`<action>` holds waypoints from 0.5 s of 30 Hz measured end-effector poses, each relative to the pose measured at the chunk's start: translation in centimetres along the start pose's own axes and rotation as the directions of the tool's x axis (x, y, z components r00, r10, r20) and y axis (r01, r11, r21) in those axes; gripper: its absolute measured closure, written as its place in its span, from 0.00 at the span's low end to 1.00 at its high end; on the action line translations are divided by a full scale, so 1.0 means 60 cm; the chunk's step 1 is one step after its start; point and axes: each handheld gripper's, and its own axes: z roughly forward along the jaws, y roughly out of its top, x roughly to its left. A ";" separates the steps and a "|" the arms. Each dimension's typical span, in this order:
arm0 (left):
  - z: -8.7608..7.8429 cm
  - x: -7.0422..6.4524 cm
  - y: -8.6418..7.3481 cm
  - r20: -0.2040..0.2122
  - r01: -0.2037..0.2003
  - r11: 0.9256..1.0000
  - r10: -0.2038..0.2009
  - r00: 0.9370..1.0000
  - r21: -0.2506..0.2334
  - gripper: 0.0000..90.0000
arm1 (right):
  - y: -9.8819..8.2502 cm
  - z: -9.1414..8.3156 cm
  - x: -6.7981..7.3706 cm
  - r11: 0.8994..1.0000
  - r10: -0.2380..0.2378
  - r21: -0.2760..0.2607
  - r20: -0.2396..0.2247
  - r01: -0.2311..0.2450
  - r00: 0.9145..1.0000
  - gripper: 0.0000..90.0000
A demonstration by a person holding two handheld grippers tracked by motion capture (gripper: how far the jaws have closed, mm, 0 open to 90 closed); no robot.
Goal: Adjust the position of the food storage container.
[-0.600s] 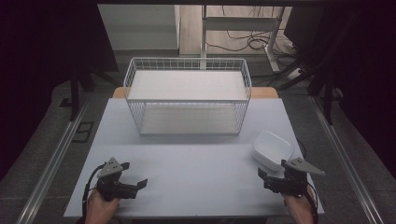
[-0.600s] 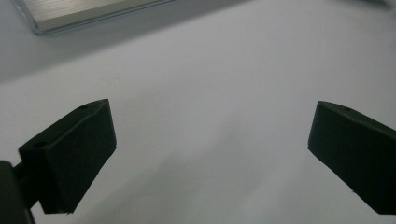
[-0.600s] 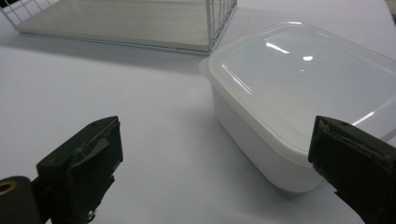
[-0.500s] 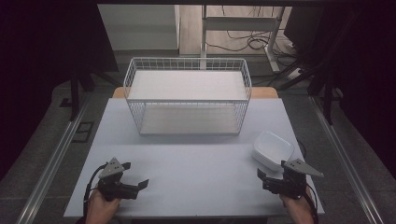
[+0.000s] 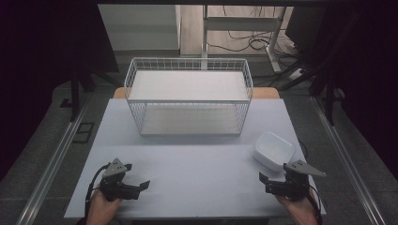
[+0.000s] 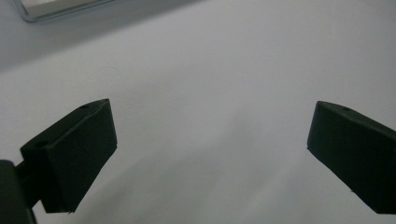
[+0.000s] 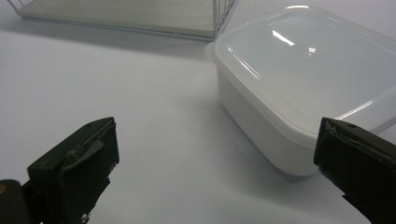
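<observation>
A white plastic container with a translucent lid sits on the table's right side; in the right gripper view the container is close ahead, right of centre. My right gripper is held low just in front of it, open, with nothing between its jaws. A white wire basket stands at the back middle of the table. My left gripper is held low near the front left, open over bare table, far from the container.
The pale grey table lies between the two grippers and the basket. The basket's base shows beyond the container, and its corner is far ahead of the left jaws. Dark floor, rails and cables surround the table.
</observation>
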 end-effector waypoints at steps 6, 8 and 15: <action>0.002 0.000 0.000 0.004 0.006 1.000 -0.006 1.000 0.015 0.01 | 0.004 -0.004 -0.010 0.999 0.006 0.048 0.001 -0.006 1.000 0.01; 0.002 0.000 0.000 0.003 0.006 1.000 -0.006 1.000 0.016 0.02 | 0.005 -0.006 -0.012 0.999 0.012 0.049 0.011 -0.013 1.000 0.02; 0.003 0.001 0.000 0.005 0.011 1.000 -0.011 1.000 0.019 0.02 | 0.016 -0.011 -0.029 0.999 0.020 0.026 0.039 -0.021 0.999 0.27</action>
